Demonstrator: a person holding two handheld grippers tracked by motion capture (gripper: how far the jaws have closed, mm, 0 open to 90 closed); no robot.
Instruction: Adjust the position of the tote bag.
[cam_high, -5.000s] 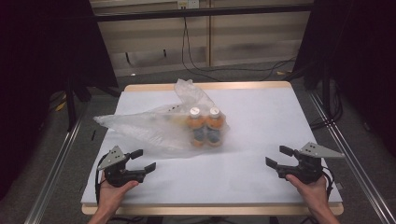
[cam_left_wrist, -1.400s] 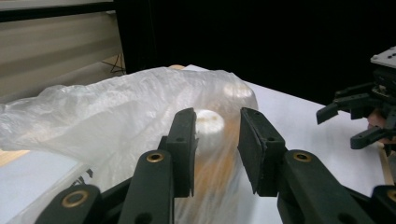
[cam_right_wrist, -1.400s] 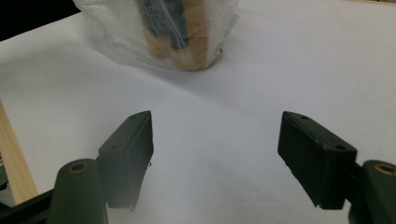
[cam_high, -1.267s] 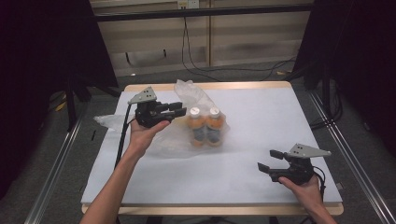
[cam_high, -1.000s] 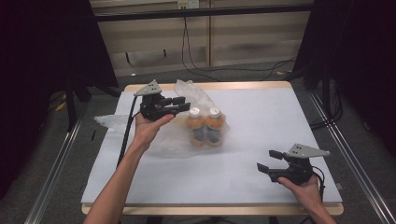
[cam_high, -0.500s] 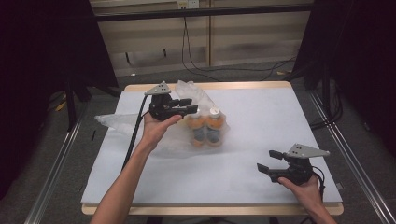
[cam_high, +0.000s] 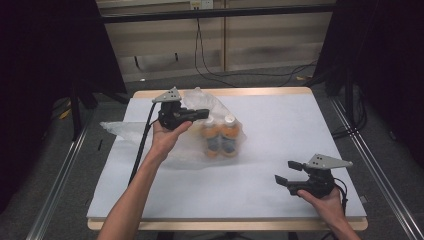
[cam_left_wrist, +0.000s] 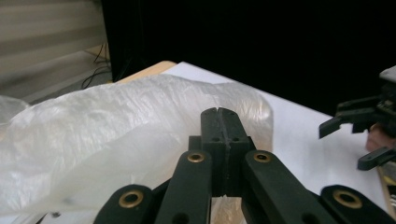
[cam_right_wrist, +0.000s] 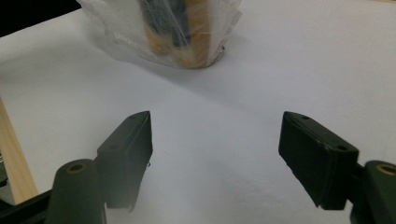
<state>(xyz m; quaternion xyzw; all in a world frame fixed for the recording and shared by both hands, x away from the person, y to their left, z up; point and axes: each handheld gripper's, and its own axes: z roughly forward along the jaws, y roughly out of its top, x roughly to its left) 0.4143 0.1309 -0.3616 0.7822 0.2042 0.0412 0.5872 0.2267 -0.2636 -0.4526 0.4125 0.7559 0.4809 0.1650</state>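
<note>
Bottles (cam_high: 221, 135) in thin plastic bag (cam_high: 150, 134), worktop centre toward far-left corner. My left gripper (cam_high: 199, 114) clenched at bag top, film between jaws unconfirmed. My right gripper (cam_high: 289, 174) released, near-right edge. Bag soft, slippery; bottles weighty. Judge: gather loose mouth.

We see a table (cam_high: 280, 200) with a white top and a wooden rim. On it lies a crumpled clear plastic bag (cam_high: 150, 135), spreading past the left edge, with orange bottles (cam_high: 222, 136) standing inside, near the table's middle.
</note>
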